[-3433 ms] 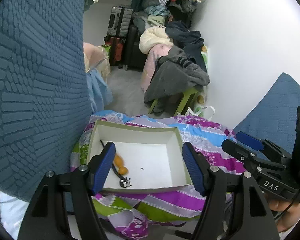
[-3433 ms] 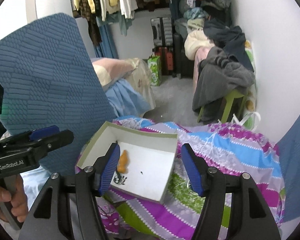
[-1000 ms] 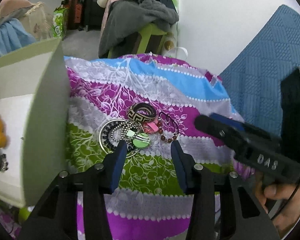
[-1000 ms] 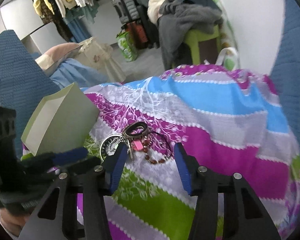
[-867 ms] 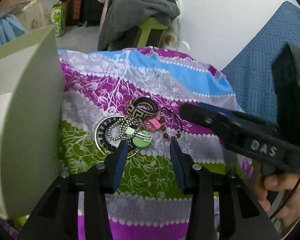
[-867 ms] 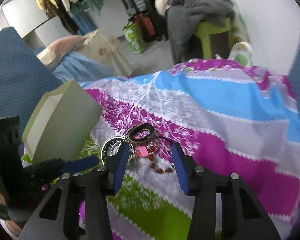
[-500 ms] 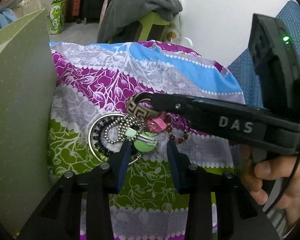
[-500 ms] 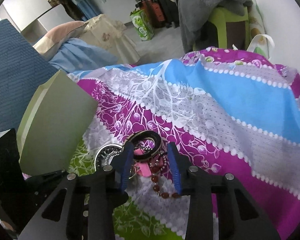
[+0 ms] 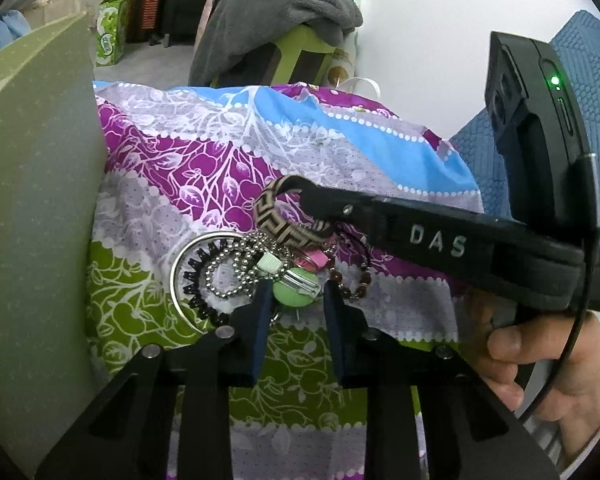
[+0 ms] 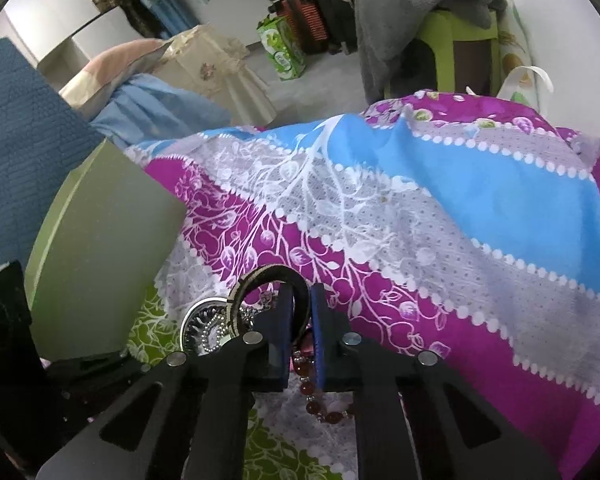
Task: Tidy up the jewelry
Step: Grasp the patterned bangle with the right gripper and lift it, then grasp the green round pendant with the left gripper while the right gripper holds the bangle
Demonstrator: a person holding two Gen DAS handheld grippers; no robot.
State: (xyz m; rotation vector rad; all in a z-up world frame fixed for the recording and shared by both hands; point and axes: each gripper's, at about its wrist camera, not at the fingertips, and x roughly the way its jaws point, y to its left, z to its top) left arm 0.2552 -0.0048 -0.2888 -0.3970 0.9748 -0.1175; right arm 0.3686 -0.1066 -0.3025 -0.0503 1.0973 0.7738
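We are finding the sorting barely begun: the right gripper (image 10: 300, 320) is pinching the patterned bangle (image 9: 284, 220) from the jewelry heap (image 9: 260, 268) on the bedspread (image 10: 420, 216), the left gripper (image 9: 294, 304), half-spread jaws closing, is straddling the green clip (image 9: 294, 288), the box (image 9: 36, 200) standing leftward.

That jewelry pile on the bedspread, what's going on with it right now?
A person works both grippers over the pile. The right gripper has just closed on the patterned woven bracelet. The left gripper has its jaws closing either side of the green round clip, not clearly pinching it yet. The silver bangle, ball chain and red bead bracelet lie on the bedspread beside the green box.
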